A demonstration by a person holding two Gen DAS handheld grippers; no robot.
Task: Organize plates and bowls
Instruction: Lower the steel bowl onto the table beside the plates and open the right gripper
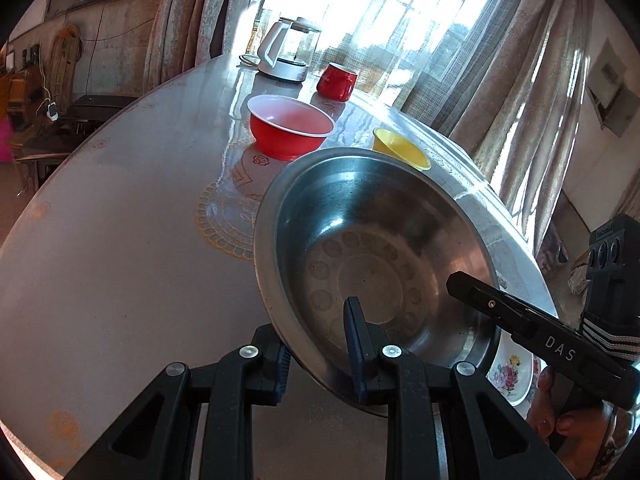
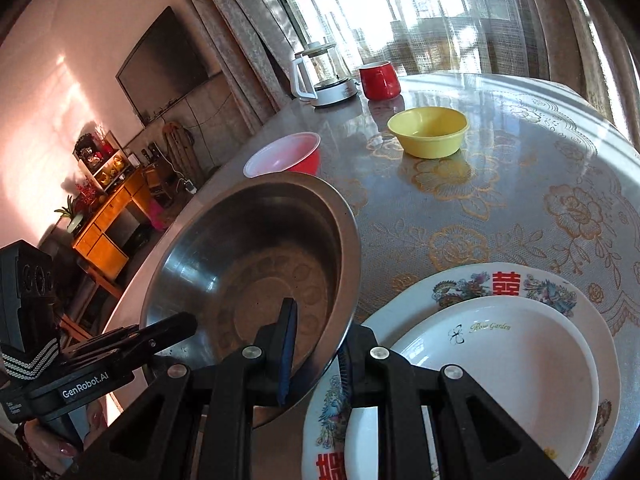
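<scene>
Left claw (image 1: pixel 320 354) clenched on near-left rim of the steel bowl (image 1: pixel 372 264): one blue pad inside the bowl, other under the rim outside. Right claw (image 2: pixel 314 354) clenched on the same bowl's near-right rim, same way, one pad inside, one outside. Each claw also shows in the other's view: right one (image 1: pixel 480 292) coming in from the right, left one (image 2: pixel 176 328) from the left. A hand (image 1: pixel 568 412) with painted nails grips the right handle.

Steel bowl held tilted between both claws, above the near part of the bench (image 2: pixel 520 208); can't tell if its base touches the surface. Empty inside, embossed circle pattern on the bottom.

Just right of the bowl, near edge: white plate (image 2: pixel 520 356) stacked inside a bigger flower-print plate (image 2: pixel 496 282) with red characters. Steel bowl's rim overlaps the print plate's left edge in view.

Farther out: red bowl (image 1: pixel 290 126) with pale inside, far left of centre; yellow bowl (image 2: pixel 428 131) to its right, apart. Beyond them, at the far edge, red mug (image 2: pixel 379 79) and glass kettle (image 2: pixel 324 78) with white handle, side by side by the curtained window.

Bench round, lace-pattern cover under glossy film.
</scene>
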